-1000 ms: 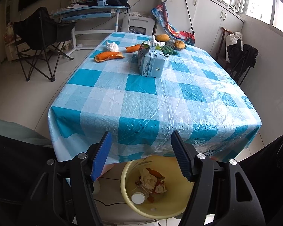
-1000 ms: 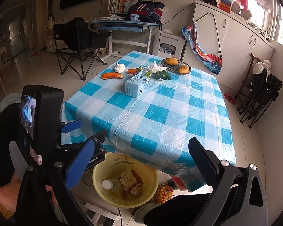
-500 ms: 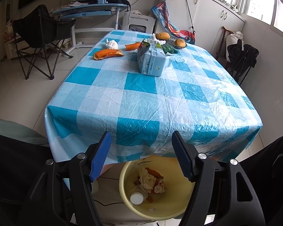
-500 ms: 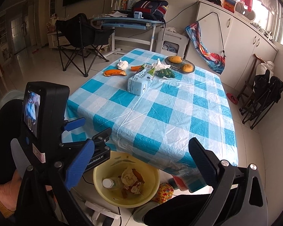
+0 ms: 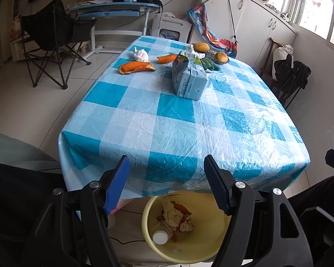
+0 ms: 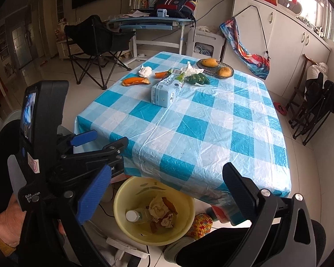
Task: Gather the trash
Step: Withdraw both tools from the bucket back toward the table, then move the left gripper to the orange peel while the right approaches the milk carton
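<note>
Yellow bin [image 5: 202, 242] sits on the floor at the near edge of the table [image 5: 144, 120], partly under the overhanging blue-and-white checked cloth. Inside it: a capped clear bottle [image 6: 134, 215], crumpled paper [image 6: 158, 207] and wrappers.

Left gripper [image 5: 167, 175]: fingers spread fairly wide, nothing between them, hanging above the bin. Right gripper [image 6: 164, 187]: fingers wide apart, empty, also over the bin, just beside the left one.

Trash on the far half of the table, left to right: orange peel [image 5: 137, 67], white tissue wad [image 5: 140, 54], smaller peel piece [image 5: 167, 58], milk carton [image 5: 189, 79] lying on its side nearer the middle. Behind the carton: more white tissue [image 6: 190, 69], green vegetables [image 6: 198, 79], then a dish [image 6: 216, 72] with two mangoes.

Folding chair [image 5: 53, 33] stands on the floor left of the table.
</note>
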Motion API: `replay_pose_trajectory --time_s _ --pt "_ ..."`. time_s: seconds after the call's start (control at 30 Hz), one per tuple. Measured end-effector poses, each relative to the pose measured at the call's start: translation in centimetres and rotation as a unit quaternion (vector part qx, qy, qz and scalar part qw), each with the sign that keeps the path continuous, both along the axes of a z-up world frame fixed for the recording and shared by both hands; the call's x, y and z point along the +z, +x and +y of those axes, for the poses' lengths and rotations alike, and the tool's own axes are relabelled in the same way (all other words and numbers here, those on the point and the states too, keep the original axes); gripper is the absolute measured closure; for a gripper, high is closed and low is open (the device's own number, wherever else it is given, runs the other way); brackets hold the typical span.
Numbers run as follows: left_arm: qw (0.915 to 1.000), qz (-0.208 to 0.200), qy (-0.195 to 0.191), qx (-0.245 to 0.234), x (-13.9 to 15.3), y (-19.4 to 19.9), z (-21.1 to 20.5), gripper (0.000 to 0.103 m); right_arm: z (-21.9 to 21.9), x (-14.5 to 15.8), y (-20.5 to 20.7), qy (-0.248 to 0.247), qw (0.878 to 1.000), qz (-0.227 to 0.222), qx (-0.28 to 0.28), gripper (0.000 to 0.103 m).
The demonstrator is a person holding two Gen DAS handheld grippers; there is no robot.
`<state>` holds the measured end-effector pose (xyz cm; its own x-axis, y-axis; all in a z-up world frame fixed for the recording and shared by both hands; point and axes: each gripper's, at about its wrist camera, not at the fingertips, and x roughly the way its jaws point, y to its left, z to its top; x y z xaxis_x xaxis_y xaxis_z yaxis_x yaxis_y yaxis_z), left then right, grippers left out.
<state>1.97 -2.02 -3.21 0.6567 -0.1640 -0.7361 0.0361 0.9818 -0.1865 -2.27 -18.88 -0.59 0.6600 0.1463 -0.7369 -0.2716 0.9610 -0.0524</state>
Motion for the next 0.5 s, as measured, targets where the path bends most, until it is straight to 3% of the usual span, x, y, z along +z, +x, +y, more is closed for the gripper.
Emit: replay_pose_trajectory --time_s 0.5 --pt "0.9998 -0.007 -0.016 0.012 2.6 3.8 1.6 0.033 1.4 -1.3 1.9 -0.013 1.000 0.017 0.016 0.007"
